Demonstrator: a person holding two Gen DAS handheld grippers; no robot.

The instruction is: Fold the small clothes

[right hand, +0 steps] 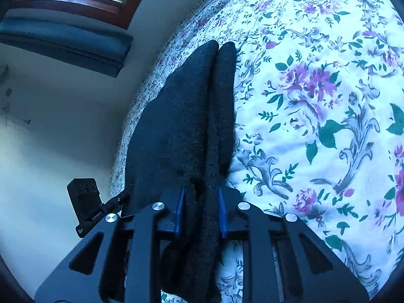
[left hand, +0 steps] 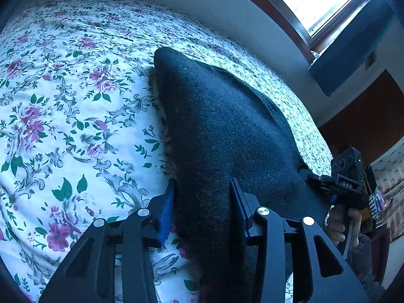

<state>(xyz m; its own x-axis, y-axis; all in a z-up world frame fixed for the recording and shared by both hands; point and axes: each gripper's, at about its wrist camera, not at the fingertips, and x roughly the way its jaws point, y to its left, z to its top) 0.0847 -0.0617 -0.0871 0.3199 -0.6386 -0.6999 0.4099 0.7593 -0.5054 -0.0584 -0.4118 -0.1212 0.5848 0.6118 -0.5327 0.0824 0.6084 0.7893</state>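
Observation:
A black knitted garment (left hand: 222, 131) hangs stretched over the flowered bedspread (left hand: 75, 101), its far corner drooping towards the cover. My left gripper (left hand: 202, 189) is shut on its near edge, and the cloth fills the gap between the blue pads (left hand: 166, 214). In the same view my right gripper (left hand: 306, 174) holds the garment's other near corner, with a hand (left hand: 335, 227) on its grip. In the right wrist view the garment (right hand: 176, 116) runs forward in two folds, and my right gripper (right hand: 200, 194) is shut on it. The left gripper (right hand: 123, 197) grips the left corner.
The flowered bedspread (right hand: 315, 126) covers the whole bed, which ends at a pale wall (right hand: 63, 139). A window with a wooden frame (left hand: 323, 0) and a dark blue blind (left hand: 353, 50) lie beyond the bed. Dark wooden furniture (left hand: 366, 116) stands at the right.

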